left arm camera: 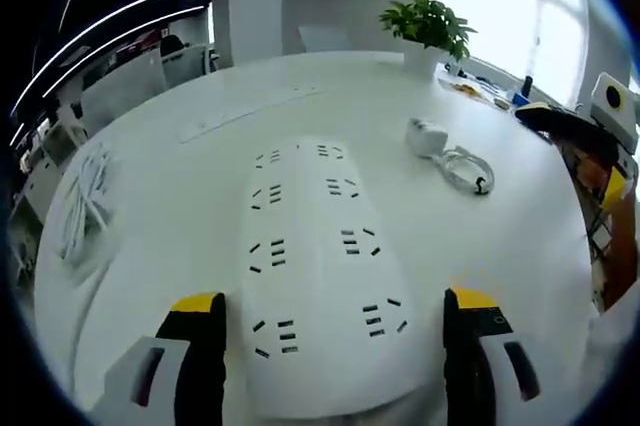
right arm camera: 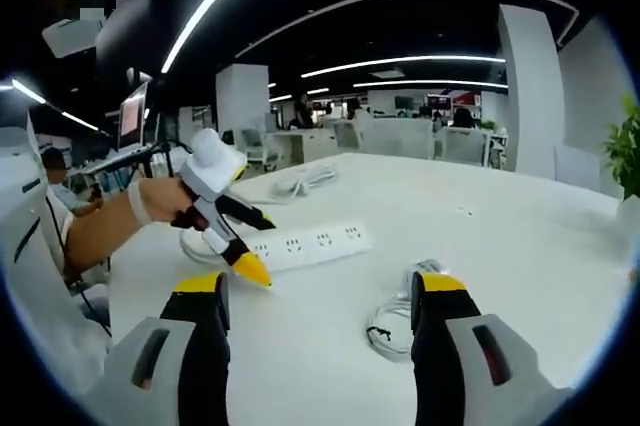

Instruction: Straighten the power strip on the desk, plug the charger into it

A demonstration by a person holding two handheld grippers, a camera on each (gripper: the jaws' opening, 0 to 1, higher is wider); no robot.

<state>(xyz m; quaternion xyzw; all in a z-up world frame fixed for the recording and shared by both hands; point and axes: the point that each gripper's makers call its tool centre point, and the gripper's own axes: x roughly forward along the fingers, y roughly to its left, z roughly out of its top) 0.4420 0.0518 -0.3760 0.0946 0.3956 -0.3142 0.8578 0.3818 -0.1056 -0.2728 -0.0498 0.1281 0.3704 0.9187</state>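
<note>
A white power strip lies flat on a white desk, and everything here is placed from it. In the left gripper view, the left gripper hovers low over the strip's near end, its two yellow-tipped black jaws spread wide, one on each long side of the strip, gripping nothing. Past the strip's far right corner sits the white charger with its coiled white cable just beside it, apart from the strip. To the strip's left, near the desk's curved edge, lies a bundle of white cords. Bare desk surface stretches beyond the strip's far end to a potted plant at the far edge.

In the right gripper view, the right gripper is held above the desk, jaws wide and empty. The strip lies ahead with open desk on its far side; the left gripper, held in a person's hand, angles down at the strip's left end. The cable lies on the near side of the strip, between the right gripper's jaws.
</note>
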